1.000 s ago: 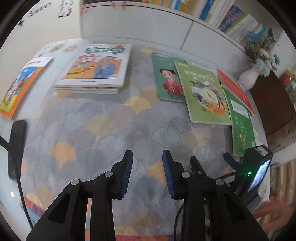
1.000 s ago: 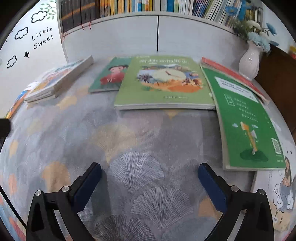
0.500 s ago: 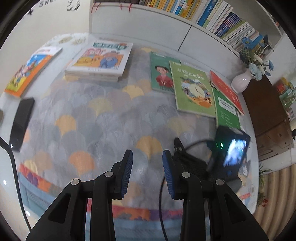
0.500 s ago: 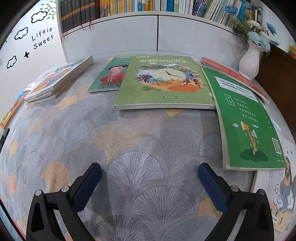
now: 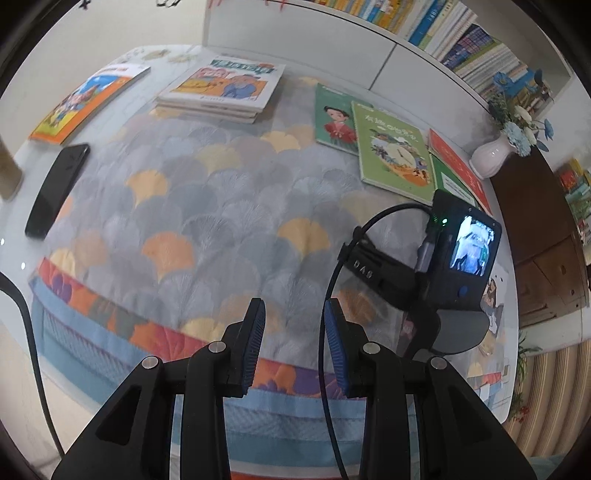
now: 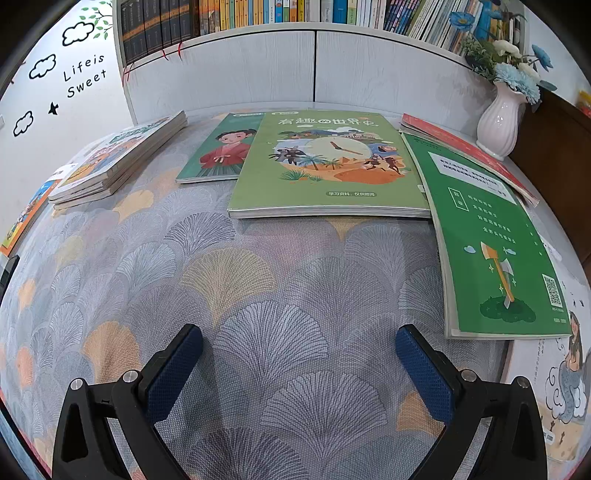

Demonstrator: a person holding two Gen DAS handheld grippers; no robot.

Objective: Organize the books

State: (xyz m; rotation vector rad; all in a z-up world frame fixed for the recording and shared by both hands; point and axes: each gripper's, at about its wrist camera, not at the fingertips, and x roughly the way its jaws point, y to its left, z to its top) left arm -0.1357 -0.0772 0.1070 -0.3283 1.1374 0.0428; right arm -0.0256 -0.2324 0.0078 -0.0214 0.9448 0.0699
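Books lie spread on a patterned cloth. A light green book (image 6: 328,166) lies ahead of my right gripper (image 6: 299,369), which is open wide, empty and low over the cloth. A dark green book with an axe (image 6: 487,236) lies to its right, a teal book with a figure (image 6: 221,151) to its left, a red book (image 6: 469,151) behind. A stack of books (image 6: 118,158) sits far left. My left gripper (image 5: 291,343) is partly open and empty, raised above the table's near edge. The stack (image 5: 225,88) and light green book (image 5: 395,151) show from there.
A white vase with blue flowers (image 6: 502,114) stands at the back right. A black phone (image 5: 57,188) and an orange book (image 5: 88,99) lie at the left. The right gripper's camera body (image 5: 458,251) sits right of my left gripper. Bookshelf (image 6: 295,14) behind.
My left gripper has pulled back and risen, so more of the table and its near edge show. The right gripper has barely moved and stays open.
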